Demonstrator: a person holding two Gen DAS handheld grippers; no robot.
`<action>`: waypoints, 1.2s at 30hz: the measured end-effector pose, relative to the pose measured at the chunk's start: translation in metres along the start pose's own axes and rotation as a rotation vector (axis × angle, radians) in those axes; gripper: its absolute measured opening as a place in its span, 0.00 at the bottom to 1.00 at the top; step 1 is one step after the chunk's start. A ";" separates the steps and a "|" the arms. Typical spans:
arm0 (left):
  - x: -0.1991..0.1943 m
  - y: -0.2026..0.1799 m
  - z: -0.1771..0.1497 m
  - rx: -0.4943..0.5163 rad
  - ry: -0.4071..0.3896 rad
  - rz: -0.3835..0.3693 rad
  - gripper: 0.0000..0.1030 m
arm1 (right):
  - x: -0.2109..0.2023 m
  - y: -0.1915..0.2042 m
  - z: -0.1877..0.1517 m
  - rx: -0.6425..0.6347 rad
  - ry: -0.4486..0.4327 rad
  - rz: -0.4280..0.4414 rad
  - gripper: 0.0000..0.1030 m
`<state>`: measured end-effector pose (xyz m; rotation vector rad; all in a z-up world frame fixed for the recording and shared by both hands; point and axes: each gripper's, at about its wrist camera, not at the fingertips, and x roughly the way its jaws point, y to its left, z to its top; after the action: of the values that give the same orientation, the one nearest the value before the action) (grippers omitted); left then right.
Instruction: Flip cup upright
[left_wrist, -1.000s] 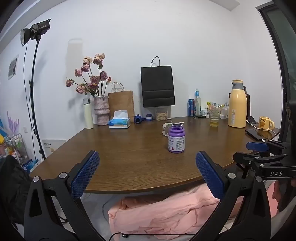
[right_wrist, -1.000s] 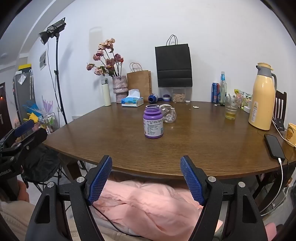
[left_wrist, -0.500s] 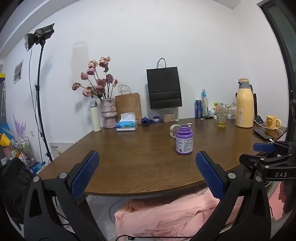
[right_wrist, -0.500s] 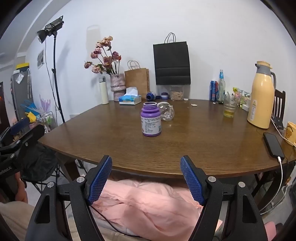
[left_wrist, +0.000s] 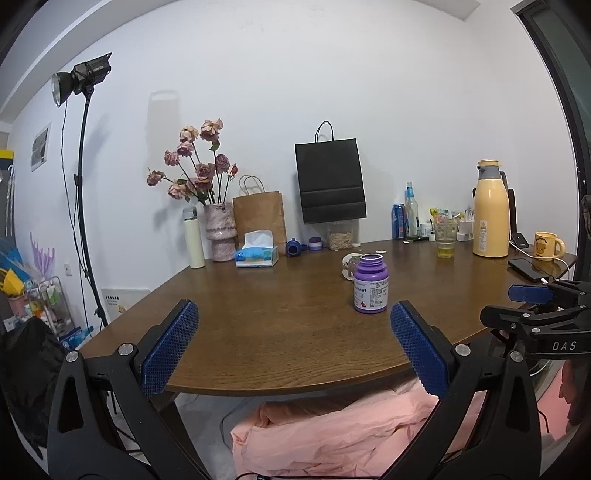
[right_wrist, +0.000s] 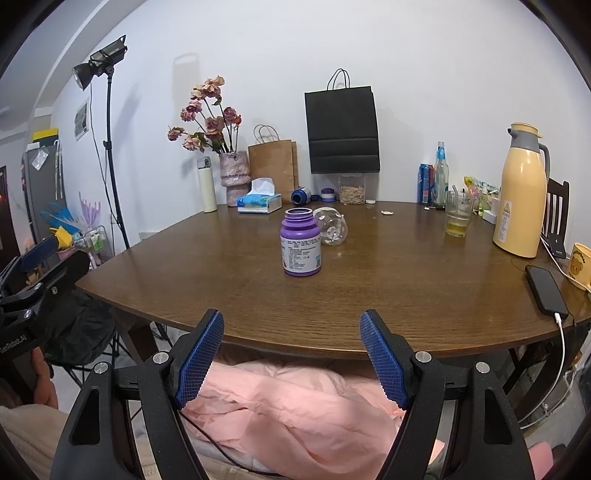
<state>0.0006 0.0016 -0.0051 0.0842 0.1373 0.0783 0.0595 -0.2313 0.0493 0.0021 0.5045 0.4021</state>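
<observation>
Nothing of the flip is done yet, as far as I can judge; all of it lies ahead.

Nearest to me, my right gripper (right_wrist: 291, 354) hangs short of the table (right_wrist: 406, 295) edge, its jaws spread wide with nothing between them. My left gripper (left_wrist: 291, 350) is the same: wide apart, empty, just at the near edge of the table. Below both lies pink cloth (right_wrist: 295, 406).

Taking the purple bottle (right_wrist: 301, 242) as my landmark: it stands upright, lid off, on the middle of the table, well beyond both grippers. Just behind it and a little to its right lies the cup (right_wrist: 331, 225), a clear glass one on its side, mouth towards the left as far as I can tell. In the left view the bottle hides most of it; only a pale edge shows at the bottle's left shoulder.

Farther right of the bottle stand a glass of yellow drink (right_wrist: 458, 214) and a yellow flask (right_wrist: 521, 195); behind it, by the wall, a tissue box (right_wrist: 258, 201) and a black bag (right_wrist: 341, 131).

What is left, I reckon: reach past the bottle without knocking it, grip the cup, turn it mouth up, set it down and let go.
</observation>
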 end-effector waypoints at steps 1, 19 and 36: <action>0.000 -0.001 -0.001 0.001 0.002 0.000 1.00 | 0.000 0.000 0.000 0.002 -0.002 -0.001 0.79; 0.000 -0.001 0.002 -0.001 0.008 -0.003 1.00 | 0.002 0.000 0.002 0.006 -0.008 -0.003 0.79; 0.005 -0.001 0.005 -0.005 0.025 -0.012 1.00 | 0.004 -0.006 0.002 0.019 -0.007 -0.004 0.79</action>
<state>0.0062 0.0003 -0.0010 0.0776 0.1629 0.0676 0.0654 -0.2355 0.0484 0.0211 0.5018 0.3934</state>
